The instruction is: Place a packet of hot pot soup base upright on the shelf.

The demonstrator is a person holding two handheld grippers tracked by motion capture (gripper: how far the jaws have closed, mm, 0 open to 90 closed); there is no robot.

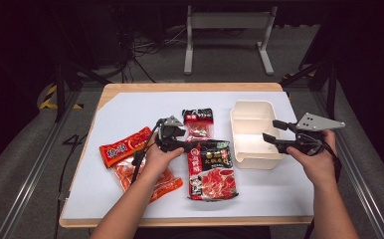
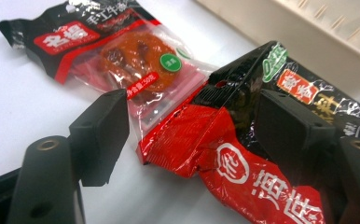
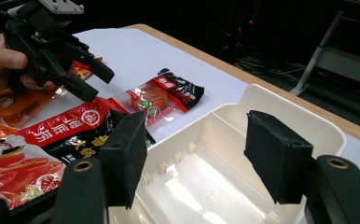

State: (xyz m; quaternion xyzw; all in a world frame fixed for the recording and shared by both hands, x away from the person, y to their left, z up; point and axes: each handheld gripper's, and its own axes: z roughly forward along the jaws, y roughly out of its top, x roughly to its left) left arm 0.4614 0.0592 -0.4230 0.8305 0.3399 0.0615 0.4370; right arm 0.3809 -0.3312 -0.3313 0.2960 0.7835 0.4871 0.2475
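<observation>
A large red and black hotpot packet (image 1: 211,169) lies flat in the middle of the white mat. My left gripper (image 1: 186,140) is open at its top left corner. In the left gripper view that red corner (image 2: 187,140) lies between the spread jaws of the left gripper (image 2: 192,135), and neither jaw is closed on it. My right gripper (image 1: 269,130) is open over the right side of the cream two-compartment tray (image 1: 253,158). In the right gripper view, the right gripper (image 3: 192,154) holds nothing above the tray's compartment (image 3: 206,186).
A small black and red snack packet (image 1: 198,122) lies behind the large one, left of the tray. A red packet (image 1: 123,146) and an orange see-through packet (image 1: 152,181) lie at the left, partly under the left hand. The table's wooden edge (image 1: 190,87) runs behind the mat.
</observation>
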